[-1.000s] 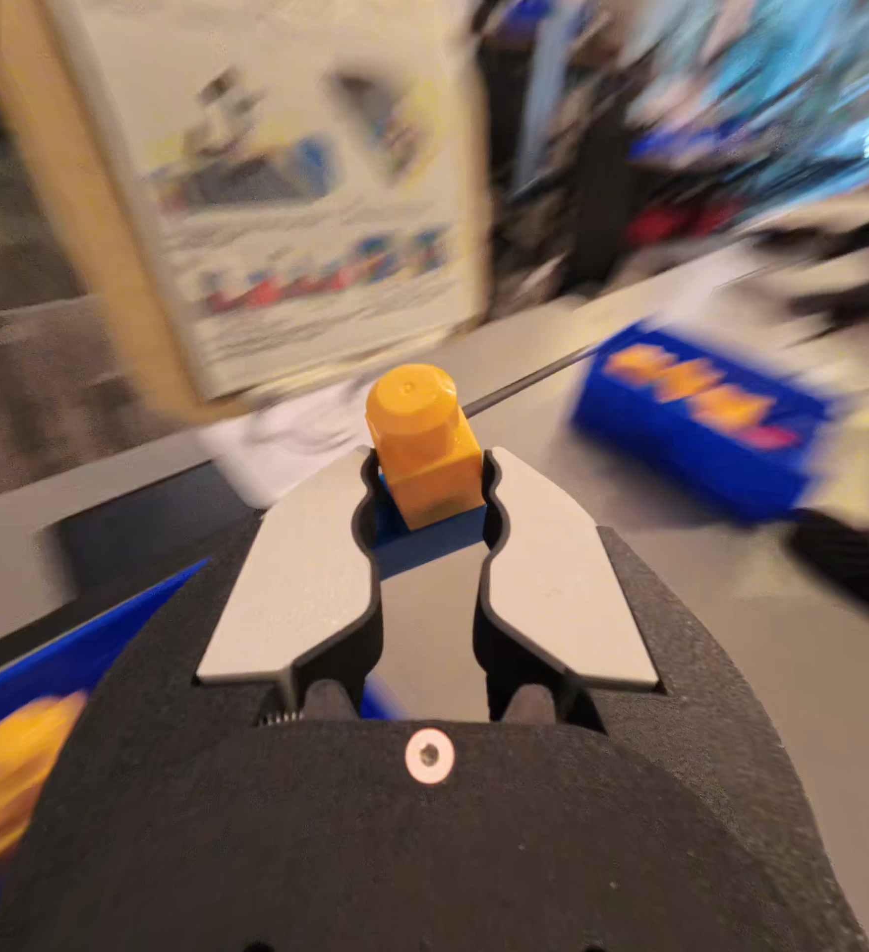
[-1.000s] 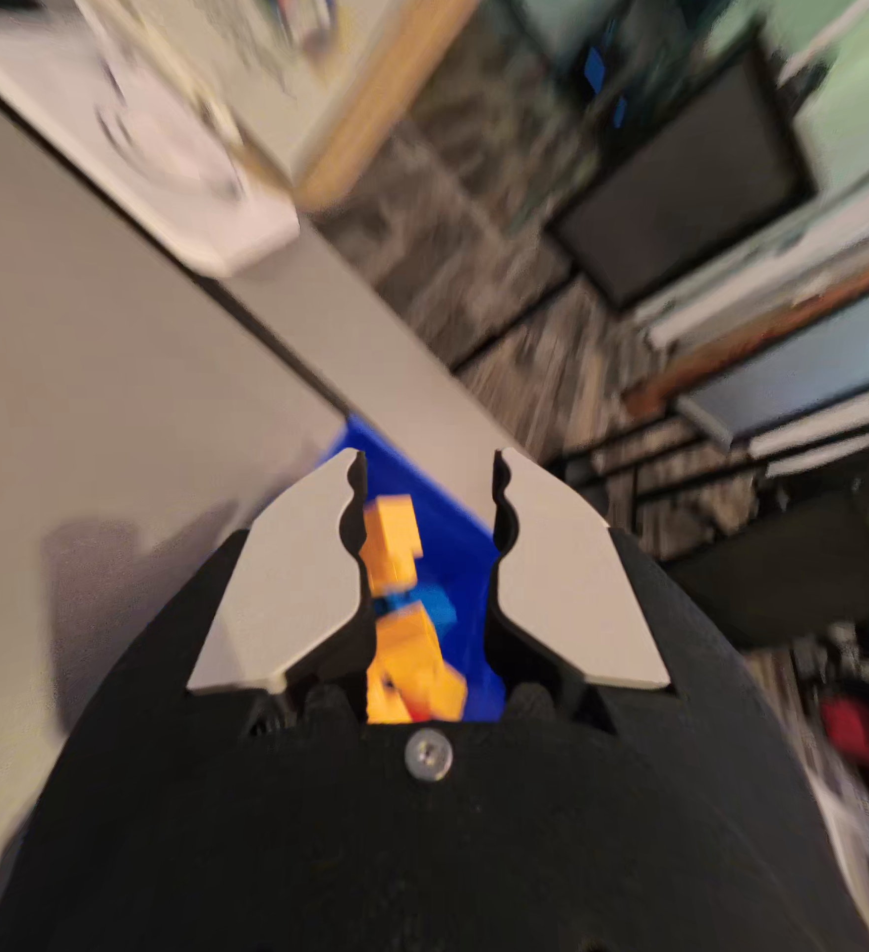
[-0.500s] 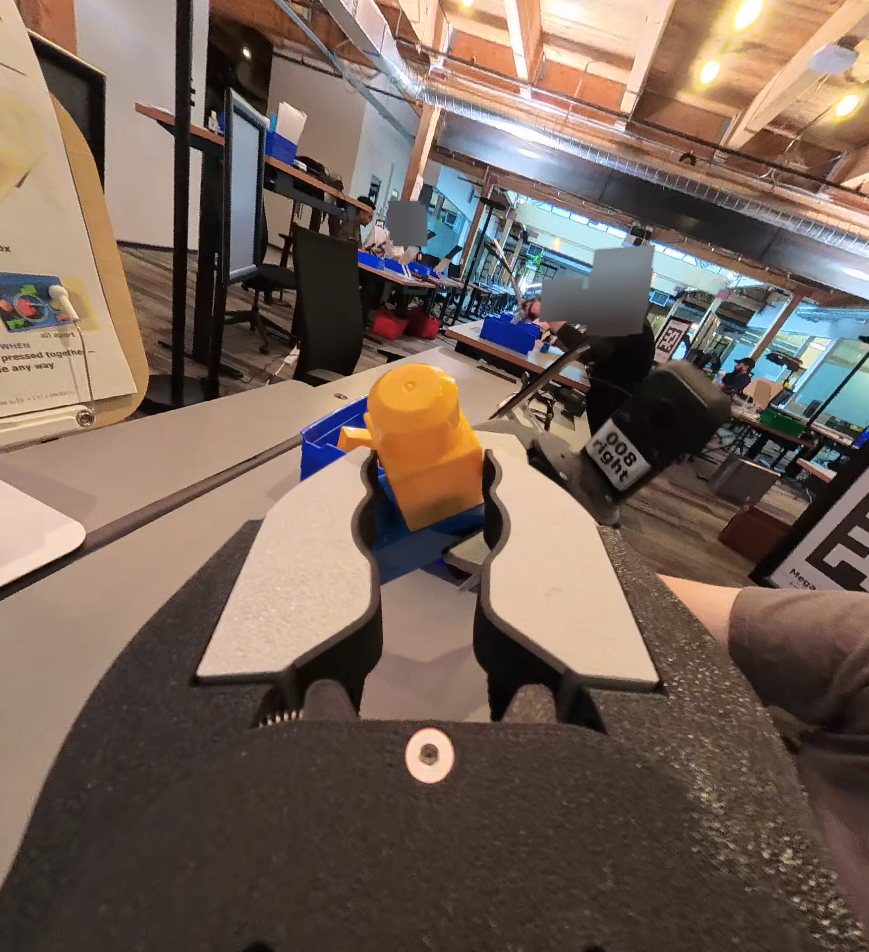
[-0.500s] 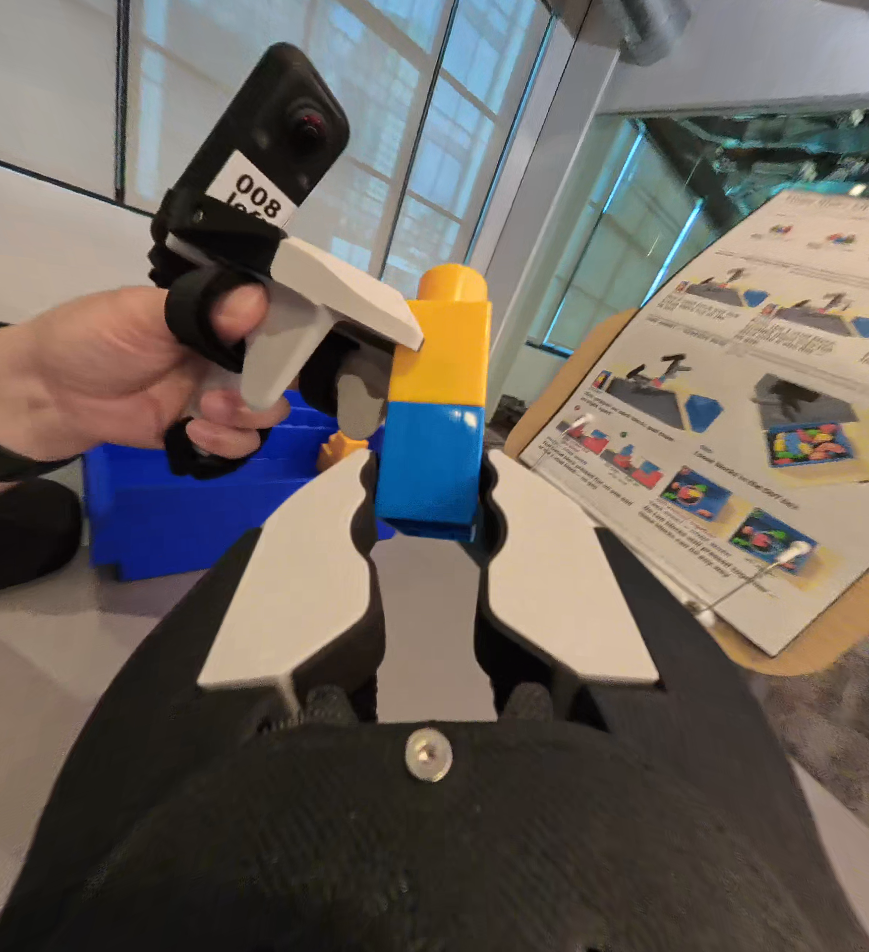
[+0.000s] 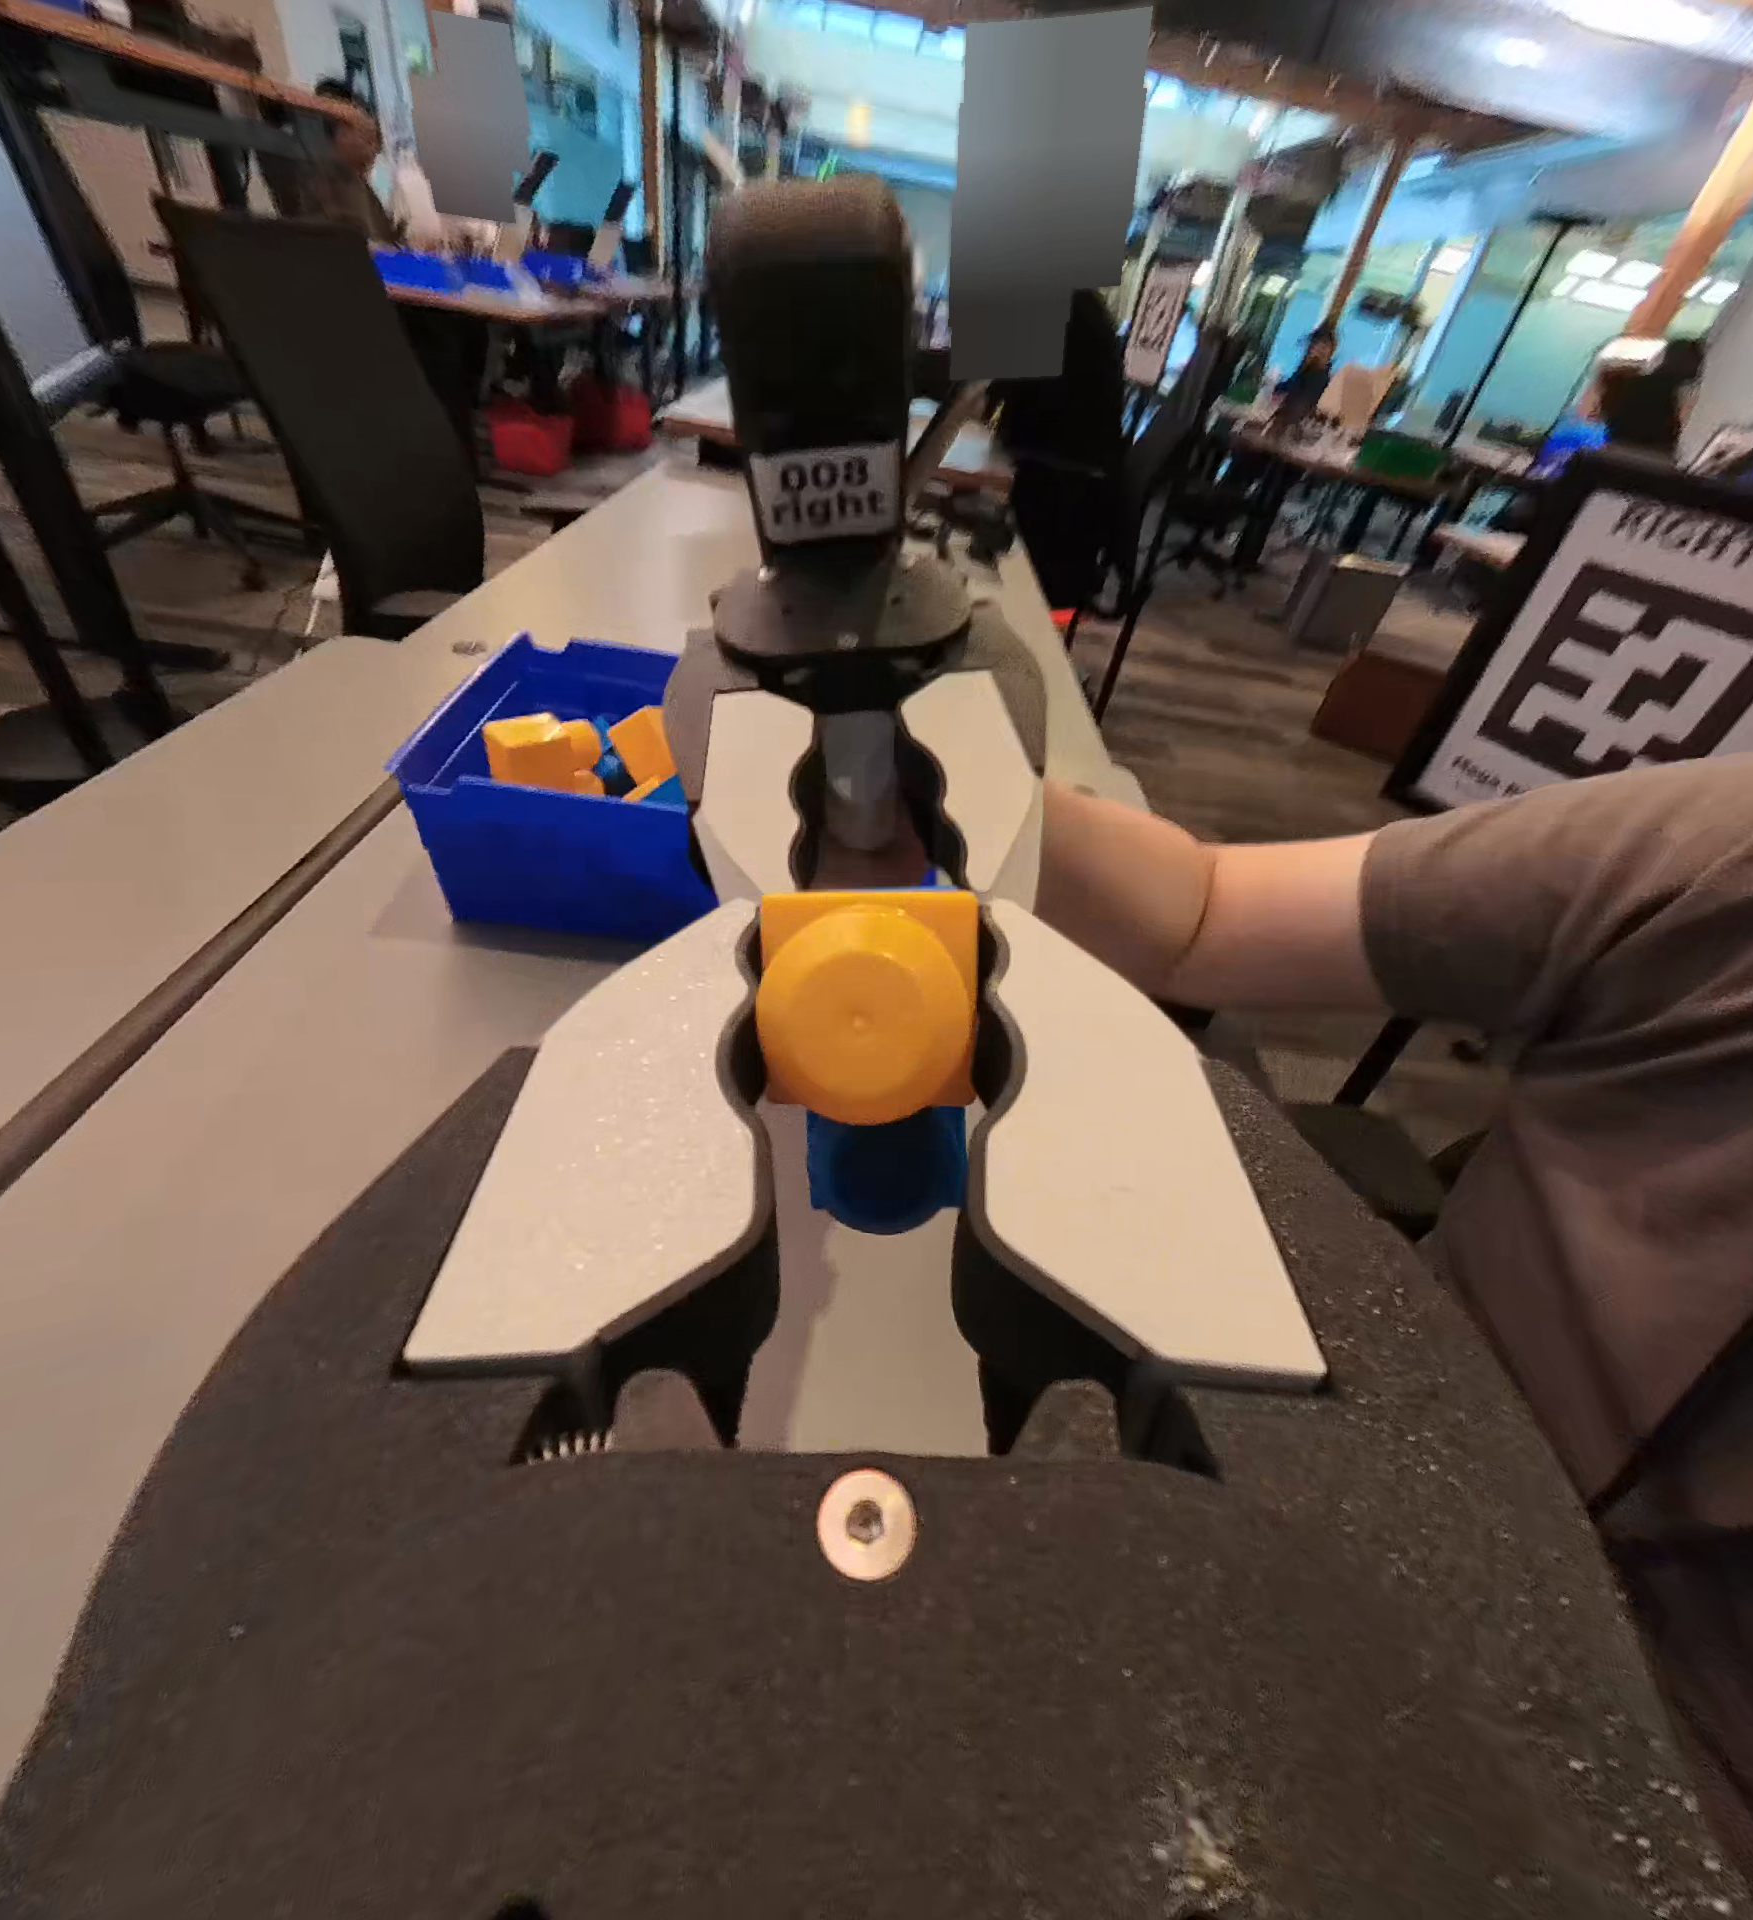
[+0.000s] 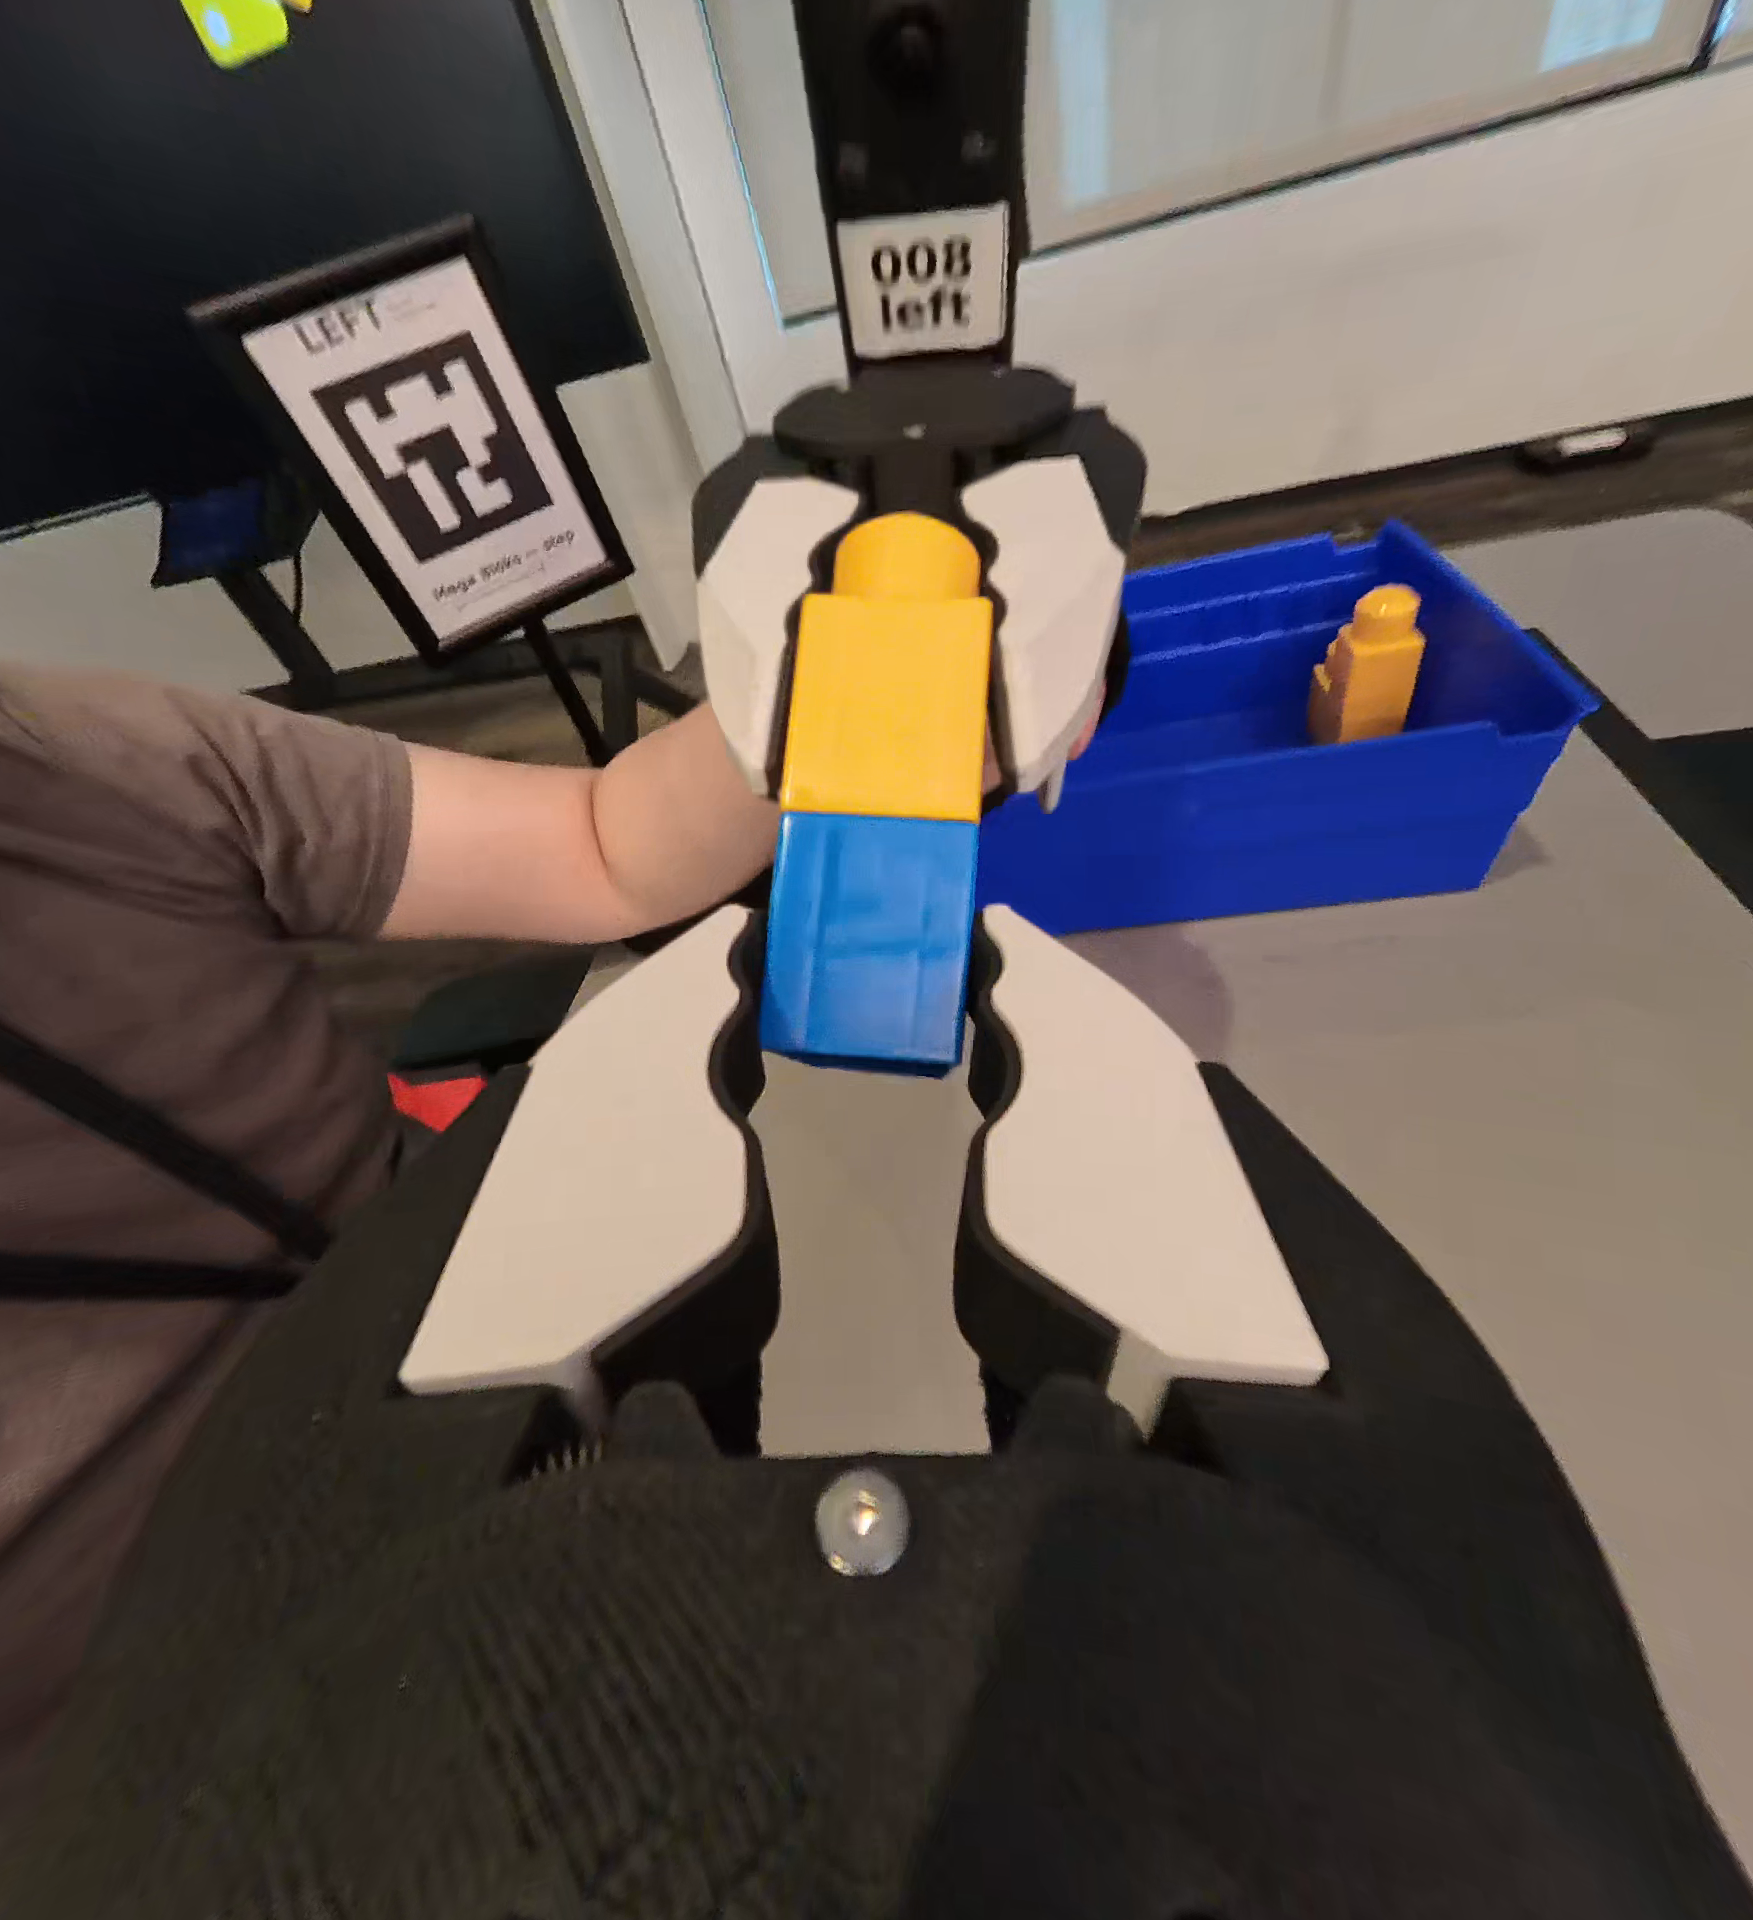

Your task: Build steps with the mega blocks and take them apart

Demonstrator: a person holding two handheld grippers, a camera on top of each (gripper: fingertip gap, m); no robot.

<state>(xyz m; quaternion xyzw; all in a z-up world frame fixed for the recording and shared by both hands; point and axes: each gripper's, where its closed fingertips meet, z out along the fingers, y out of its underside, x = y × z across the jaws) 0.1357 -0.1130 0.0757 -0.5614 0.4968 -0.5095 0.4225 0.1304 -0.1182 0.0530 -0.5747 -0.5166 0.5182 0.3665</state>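
The left gripper (image 5: 867, 997) is clenched on a smooth yellow block (image 5: 867, 1003) with a round stud. The right gripper (image 6: 861, 987) faces it nose to nose, its fingers grasping the glossy blue block (image 6: 864, 940) pressed onto the yellow one. The joined pair is held in the air above the grey table (image 6: 1474, 1091), near its front edge. A blue plastic bin (image 6: 1256, 831) with ribbed walls sits further in on the table, holding a yellow piece (image 6: 1371, 665); bare table surface lies open around it.
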